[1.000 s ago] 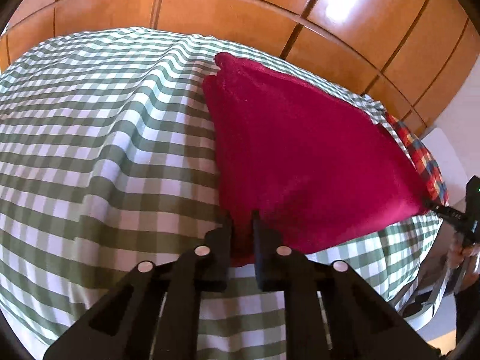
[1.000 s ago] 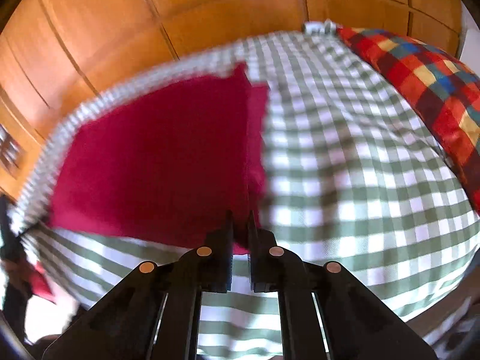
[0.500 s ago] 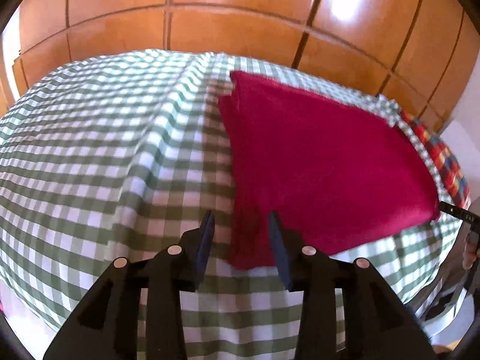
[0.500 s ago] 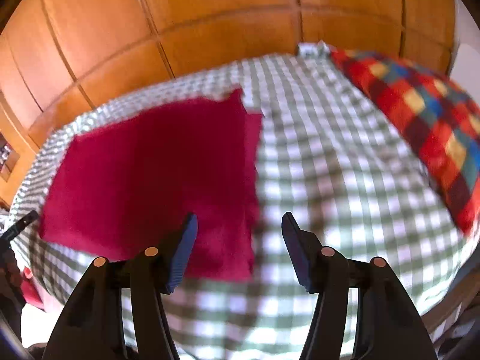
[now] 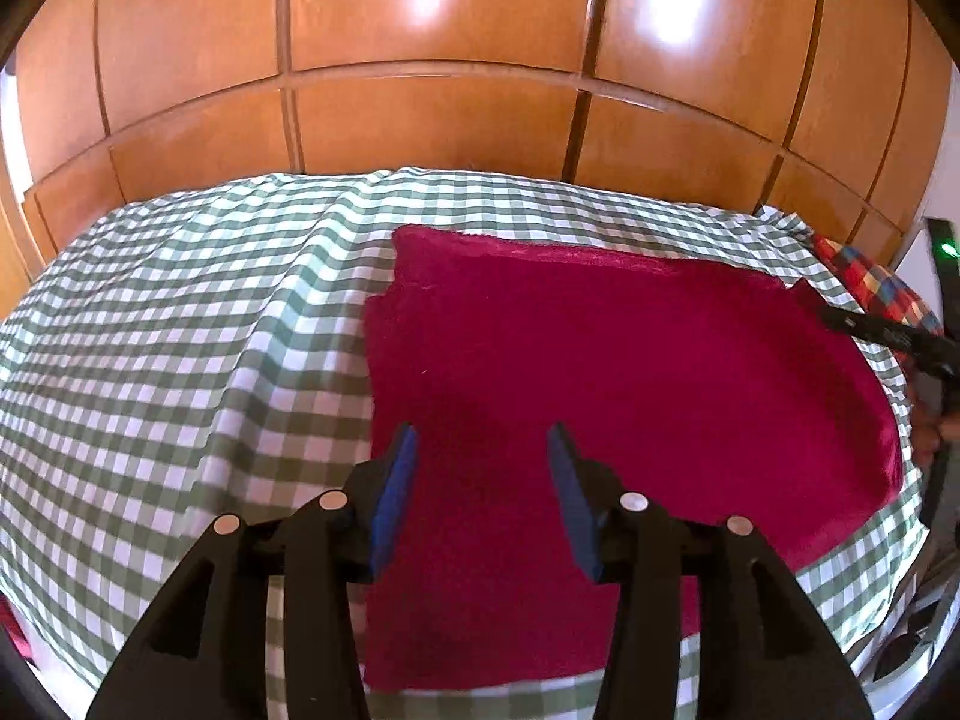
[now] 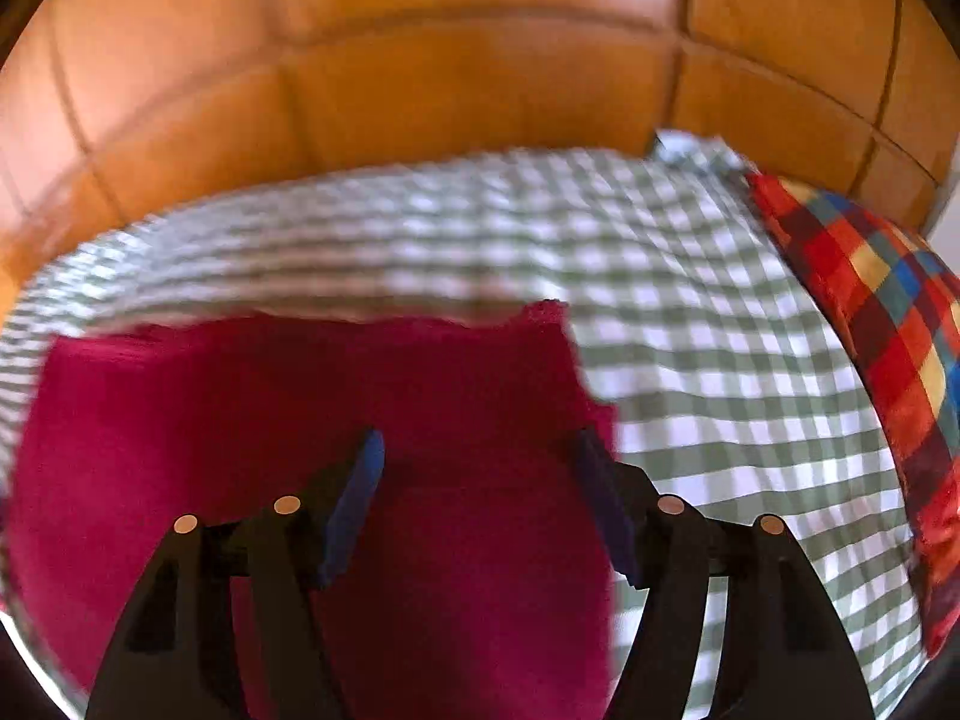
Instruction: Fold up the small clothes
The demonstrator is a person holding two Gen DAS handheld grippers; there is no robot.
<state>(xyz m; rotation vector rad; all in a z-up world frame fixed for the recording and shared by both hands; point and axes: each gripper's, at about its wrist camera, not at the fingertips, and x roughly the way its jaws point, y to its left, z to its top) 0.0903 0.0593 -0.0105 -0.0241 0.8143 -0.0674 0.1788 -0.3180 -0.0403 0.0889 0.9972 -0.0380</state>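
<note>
A crimson cloth [image 5: 600, 360] lies flat and folded on the green-and-white checked bedcover [image 5: 180, 330]. My left gripper [image 5: 483, 447] hovers over the cloth's near left part, jaws opening, blue pads apart with nothing gripped. In the right wrist view the same crimson cloth [image 6: 300, 408] fills the lower left, blurred by motion. My right gripper [image 6: 477, 450] hangs above its right edge, jaws opening wide, holding nothing. The right gripper's dark tip [image 5: 882, 333] shows at the far right of the left wrist view.
A wooden panelled wardrobe [image 5: 450, 60] stands right behind the bed. A multicoloured checked pillow [image 6: 870, 312] lies along the bed's right side. The checked bedcover [image 6: 720, 390] runs bare between the cloth and the pillow.
Both grippers were shut on the cloth's near corners; they have let go, opened and drawn back. The cloth now lies flat, and the right gripper swung left over it.
</note>
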